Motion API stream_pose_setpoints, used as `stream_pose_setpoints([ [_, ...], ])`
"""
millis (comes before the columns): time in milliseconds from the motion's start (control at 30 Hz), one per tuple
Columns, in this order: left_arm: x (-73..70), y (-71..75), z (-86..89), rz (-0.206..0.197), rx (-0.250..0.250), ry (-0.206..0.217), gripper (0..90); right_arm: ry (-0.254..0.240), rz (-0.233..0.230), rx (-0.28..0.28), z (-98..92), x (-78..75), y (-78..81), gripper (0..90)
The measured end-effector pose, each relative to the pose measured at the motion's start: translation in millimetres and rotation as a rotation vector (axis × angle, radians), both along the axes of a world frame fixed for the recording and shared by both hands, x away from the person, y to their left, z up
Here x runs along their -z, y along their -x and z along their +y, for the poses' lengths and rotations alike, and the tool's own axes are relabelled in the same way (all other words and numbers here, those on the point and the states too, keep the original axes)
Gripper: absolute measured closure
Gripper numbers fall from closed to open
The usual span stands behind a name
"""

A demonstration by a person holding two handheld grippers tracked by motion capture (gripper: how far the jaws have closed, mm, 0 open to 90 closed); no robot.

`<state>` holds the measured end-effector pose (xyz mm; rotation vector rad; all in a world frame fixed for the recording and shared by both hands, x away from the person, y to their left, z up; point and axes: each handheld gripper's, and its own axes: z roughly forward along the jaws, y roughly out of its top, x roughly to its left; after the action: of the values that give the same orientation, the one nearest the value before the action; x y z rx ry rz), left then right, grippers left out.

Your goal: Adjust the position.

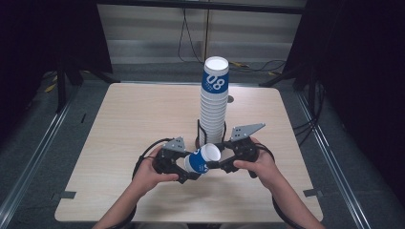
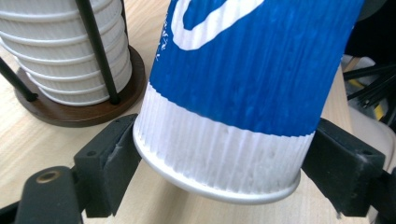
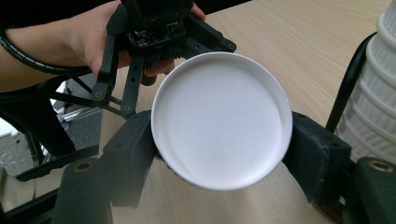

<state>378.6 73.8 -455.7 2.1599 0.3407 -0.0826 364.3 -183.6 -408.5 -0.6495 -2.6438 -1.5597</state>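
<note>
Both claws hold cup [image 1: 202,160] sideways, mouth toward right claw [image 1: 214,164].

The worktop [image 1: 119,143] is being viewed from above the person's side, facing forward and down, from some distance. The blue-and-white cup [image 2: 243,93] is being seen very close from its base end by the left tool's camera and from its mouth end by the right tool's camera. The cup stack [image 1: 213,109] is being shared by all three views.

1 loose cup [image 1: 203,160], blue/white. 1 tall cup stack [image 1: 213,102] in 1 rack [image 1: 199,133], too many to count. 2 tongs: left [image 1: 191,175], right [image 1: 214,164]. 1 surface [image 1: 133,124].
</note>
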Motion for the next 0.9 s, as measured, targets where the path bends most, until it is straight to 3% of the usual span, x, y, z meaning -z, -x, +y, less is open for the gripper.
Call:
stream_pose_setpoints([
  [200,-3.9,-0.3,0.1,-0.003,0.014,-0.041,17.4,0.028,-0.011,-0.01,1.2,0.8,1.4,28.0],
  [400,-12.0,-1.8,3.0,-0.024,0.037,-0.117,18.0,0.045,-0.022,-0.006,-0.7,1.7,1.8,24.6],
  [767,-17.4,-4.8,4.6,-0.021,0.055,-0.214,18.2,0.099,-0.037,0.0,-3.0,4.7,2.4,17.5],
  [900,-18.8,-4.7,4.5,-0.014,0.048,-0.232,18.2,0.114,-0.037,-0.007,-3.4,4.8,2.2,17.2],
])
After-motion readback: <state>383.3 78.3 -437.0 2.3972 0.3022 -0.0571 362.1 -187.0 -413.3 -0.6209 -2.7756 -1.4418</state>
